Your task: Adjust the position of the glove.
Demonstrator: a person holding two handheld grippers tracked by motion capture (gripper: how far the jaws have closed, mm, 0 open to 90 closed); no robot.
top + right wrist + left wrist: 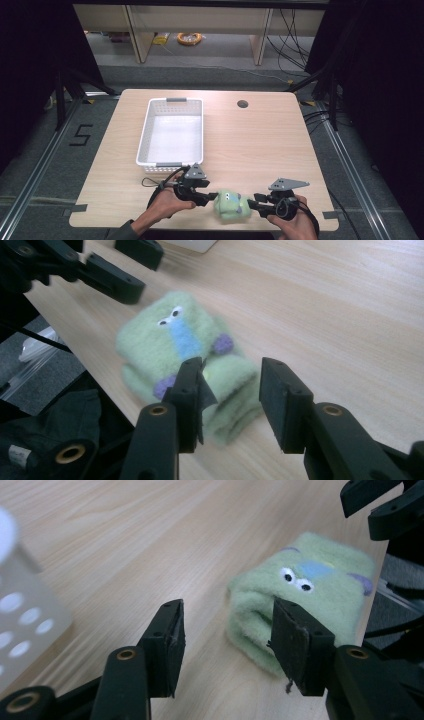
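A folded, fuzzy green sock (231, 204) with sewn eyes, a blue patch and purple spots lies near the table's front edge. My left gripper (210, 196) is at its left end and my right gripper (252, 204) at its right end. In the left gripper view the sock (310, 580) lies just past the right jaw, and the left gripper (227, 630) stands open with bare table in the gap. In the right gripper view the right gripper (232, 390) is open, with one end of the sock (170, 340) between its jaws and a gap at the right pad.
A white perforated basket (145, 130) stands empty behind the left hand, and its corner (20, 620) shows blurred in the left gripper view. A cable hole (242, 104) sits at the table's far side. The wooden table (260, 145) drops off just behind the sock.
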